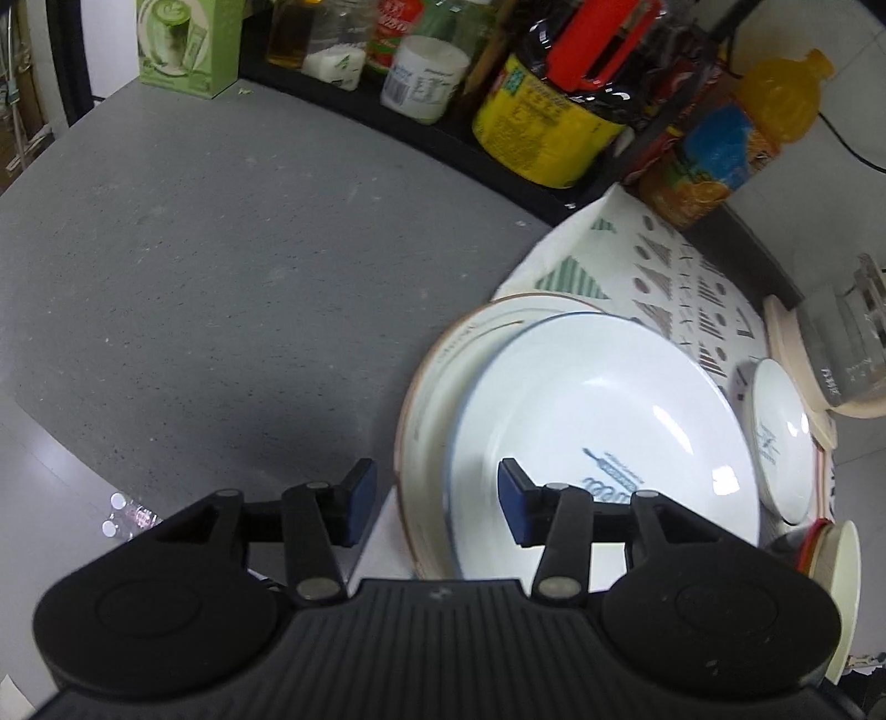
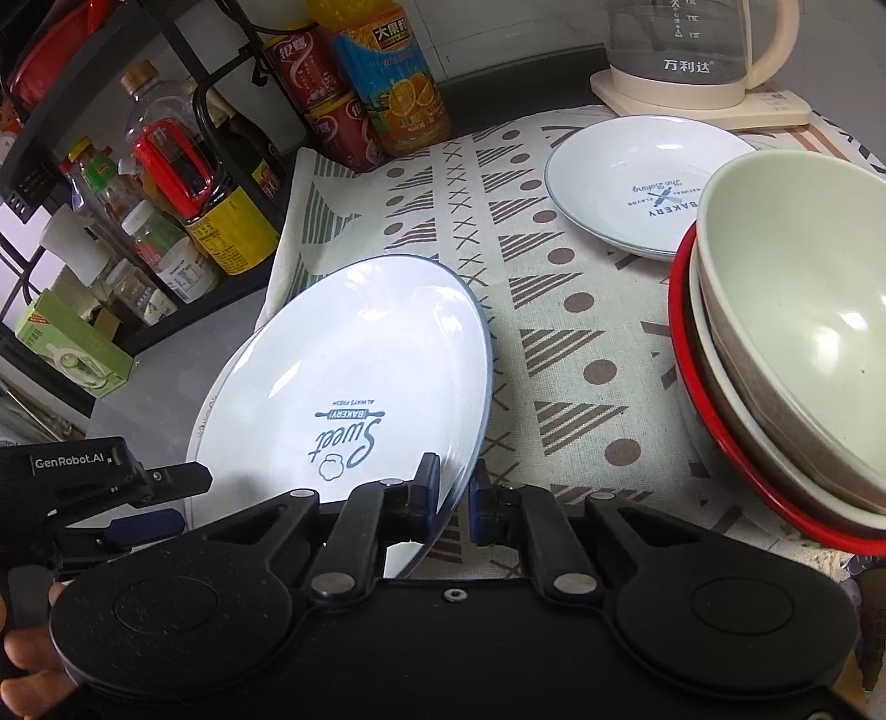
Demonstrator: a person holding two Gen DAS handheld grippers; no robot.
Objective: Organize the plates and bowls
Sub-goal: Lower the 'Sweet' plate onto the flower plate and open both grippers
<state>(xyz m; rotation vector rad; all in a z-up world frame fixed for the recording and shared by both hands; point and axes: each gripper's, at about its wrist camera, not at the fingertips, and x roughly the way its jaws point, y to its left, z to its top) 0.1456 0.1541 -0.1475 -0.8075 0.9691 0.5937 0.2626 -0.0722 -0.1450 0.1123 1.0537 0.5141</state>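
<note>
Right gripper [image 2: 449, 501] clamped on near rim of Sweet Bakery plate [image 2: 354, 382]; plate tilted, sits on larger beige-rimmed plate [image 1: 426, 399] at left edge of patterned cloth [image 2: 554, 343].

Left gripper [image 1: 437, 498] jaws apart, straddling both rims, no contact, probably.

Risks:
- thin rim pinch, plate slips or pivots
- lower plate dragged off cloth
- bowl stack [image 2: 786, 354] right of plate, easy clip on swing

we saw a grey speckled stone-look countertop [image 1: 210, 232] carrying a white cloth mat with a brown and green triangle print [image 2: 554, 310]. beside the mat, directly on the grey surface, stood a black wire condiment rack [image 2: 183, 315] and a light green carton [image 1: 188, 47]. on the mat stood a cream kettle base [image 2: 692, 97], a small white plate [image 2: 637, 183], stacked bowls [image 2: 786, 354] and an orange juice bottle [image 2: 398, 83].
</note>
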